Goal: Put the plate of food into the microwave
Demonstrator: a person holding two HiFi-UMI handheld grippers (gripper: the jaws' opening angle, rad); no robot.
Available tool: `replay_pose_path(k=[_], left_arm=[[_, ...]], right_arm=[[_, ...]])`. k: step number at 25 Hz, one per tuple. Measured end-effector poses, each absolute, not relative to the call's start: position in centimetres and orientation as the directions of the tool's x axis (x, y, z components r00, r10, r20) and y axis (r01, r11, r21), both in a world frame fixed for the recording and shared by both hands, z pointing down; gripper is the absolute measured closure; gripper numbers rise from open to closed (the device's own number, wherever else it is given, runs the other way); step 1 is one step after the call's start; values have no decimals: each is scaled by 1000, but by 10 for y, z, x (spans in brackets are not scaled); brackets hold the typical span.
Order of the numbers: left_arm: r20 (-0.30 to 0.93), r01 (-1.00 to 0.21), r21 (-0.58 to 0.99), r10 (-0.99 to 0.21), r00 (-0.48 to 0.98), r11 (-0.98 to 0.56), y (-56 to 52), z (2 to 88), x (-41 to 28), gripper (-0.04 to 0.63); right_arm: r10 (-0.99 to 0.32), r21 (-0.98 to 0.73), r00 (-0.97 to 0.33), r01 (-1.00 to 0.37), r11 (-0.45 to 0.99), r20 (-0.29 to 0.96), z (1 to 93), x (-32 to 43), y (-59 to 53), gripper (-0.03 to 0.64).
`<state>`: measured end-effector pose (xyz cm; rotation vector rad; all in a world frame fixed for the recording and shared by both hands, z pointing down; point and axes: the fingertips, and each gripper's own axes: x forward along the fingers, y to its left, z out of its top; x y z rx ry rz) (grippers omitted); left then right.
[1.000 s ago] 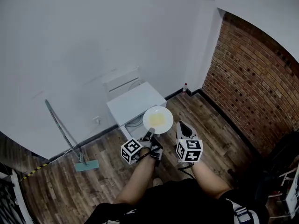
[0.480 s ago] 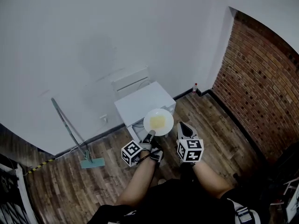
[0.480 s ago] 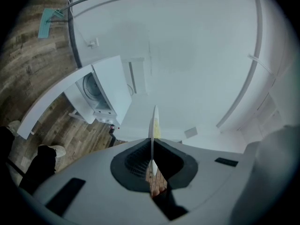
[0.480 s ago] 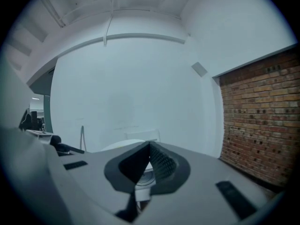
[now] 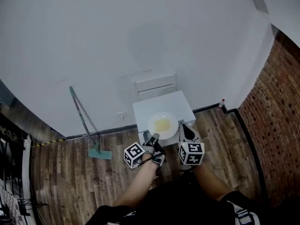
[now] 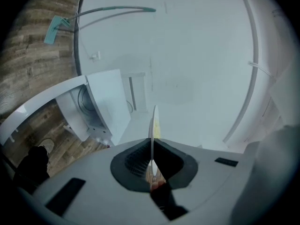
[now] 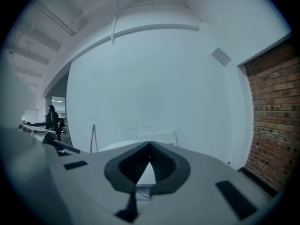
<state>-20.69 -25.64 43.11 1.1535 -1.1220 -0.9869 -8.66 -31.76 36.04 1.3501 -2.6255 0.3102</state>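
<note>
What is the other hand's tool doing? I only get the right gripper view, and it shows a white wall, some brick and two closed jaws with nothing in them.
Observer: The left gripper is shut on the rim of a white plate, with yellow food on it.
Operator: Where is that plate?
Observer: In the head view it is held out over a white table that stands against the wall.
Operator: Is anything lying about on the floor?
Observer: A mop with a green head rests on the wooden floor to the left of the table, its handle leaning on the wall.
</note>
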Motion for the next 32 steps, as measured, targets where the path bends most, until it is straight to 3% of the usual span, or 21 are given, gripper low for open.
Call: replay_pose_path(k=[8,17,27,32], left_arm=[[142,26,990,-989,-33,141,-334,430,-211,583],[182,41,983,-959,-216,177,-337,453,-193,583],[193,43,981,-950,-247,188,-290,471,-157,583],[240,61,971,-939,-245,233,-263,522,-135,583]], right_arm=[[-612,-95,-757,-643,760,230,357,-113,-419,604],[-423,-129,-863,-470,873,276,391,-134,-454,604],[-404,-133,-875,-449,884,268,411,-99,-420,604],[-394,-162,-871,-452,877,294,462,-76,-390,604]])
